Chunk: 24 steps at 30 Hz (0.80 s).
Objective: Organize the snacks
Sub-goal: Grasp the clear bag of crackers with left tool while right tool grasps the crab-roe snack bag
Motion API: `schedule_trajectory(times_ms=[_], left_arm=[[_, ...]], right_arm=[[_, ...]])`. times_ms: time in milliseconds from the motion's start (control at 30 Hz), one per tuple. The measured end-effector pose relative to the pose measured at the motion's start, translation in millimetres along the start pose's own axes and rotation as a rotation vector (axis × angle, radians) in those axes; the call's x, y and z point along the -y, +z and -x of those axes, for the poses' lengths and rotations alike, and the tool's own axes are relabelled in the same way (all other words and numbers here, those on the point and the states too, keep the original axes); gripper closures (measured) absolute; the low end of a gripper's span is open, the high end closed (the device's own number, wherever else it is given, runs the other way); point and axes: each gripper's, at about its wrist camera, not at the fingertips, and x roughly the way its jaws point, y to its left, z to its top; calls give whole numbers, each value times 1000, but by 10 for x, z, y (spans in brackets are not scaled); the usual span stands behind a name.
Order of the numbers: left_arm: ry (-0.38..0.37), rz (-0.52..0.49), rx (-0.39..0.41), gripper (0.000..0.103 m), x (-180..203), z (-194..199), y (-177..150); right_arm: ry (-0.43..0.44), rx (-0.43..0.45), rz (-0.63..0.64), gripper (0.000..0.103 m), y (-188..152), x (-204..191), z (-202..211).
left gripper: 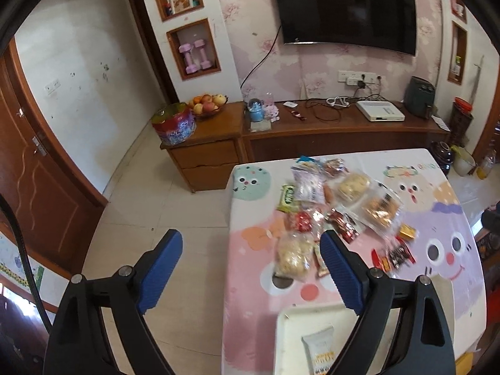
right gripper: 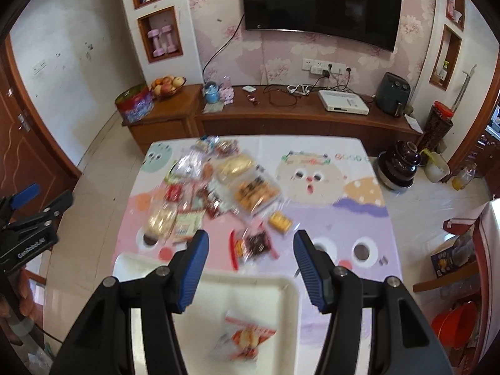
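Several wrapped snacks [left gripper: 337, 206] lie in a loose pile on the table's cartoon cloth [left gripper: 437, 218], also in the right wrist view [right gripper: 218, 187]. A white tray [right gripper: 237, 293] sits at the near edge. It holds an orange-and-white packet [right gripper: 247, 337]; the left wrist view shows a white packet [left gripper: 318, 350] in the tray [left gripper: 290, 322]. My left gripper [left gripper: 250, 247] is open and empty, above the table's left edge. My right gripper [right gripper: 248, 243] is open and empty above the tray, near a dark snack packet [right gripper: 253, 245]. The left gripper also shows at the far left [right gripper: 34, 200].
A wooden TV cabinet [right gripper: 297, 115] with a fruit bowl [right gripper: 167, 86], a round tin [right gripper: 134, 103] and cables stands behind the table. A dark pot [right gripper: 398, 164] and a red bucket [right gripper: 453, 322] are on the floor at the right. A wooden door [left gripper: 37, 168] is at left.
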Motion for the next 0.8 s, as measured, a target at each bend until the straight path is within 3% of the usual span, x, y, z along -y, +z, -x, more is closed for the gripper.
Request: schedule_trajectory(times_ms=[300, 467, 667, 800], left_arm=[[-65, 43, -187, 13, 43, -872, 270], [-107, 19, -386, 13, 311, -1626, 104], [-107, 25, -546, 13, 527, -2306, -160], [-104, 14, -594, 13, 616, -2526, -259]], right_arm=[[82, -93, -73, 43, 666, 294, -719], [130, -197, -122, 43, 884, 369, -1391], [133, -333, -227, 43, 813, 520, -2186], [186, -391, -361, 42, 675, 639, -2574]])
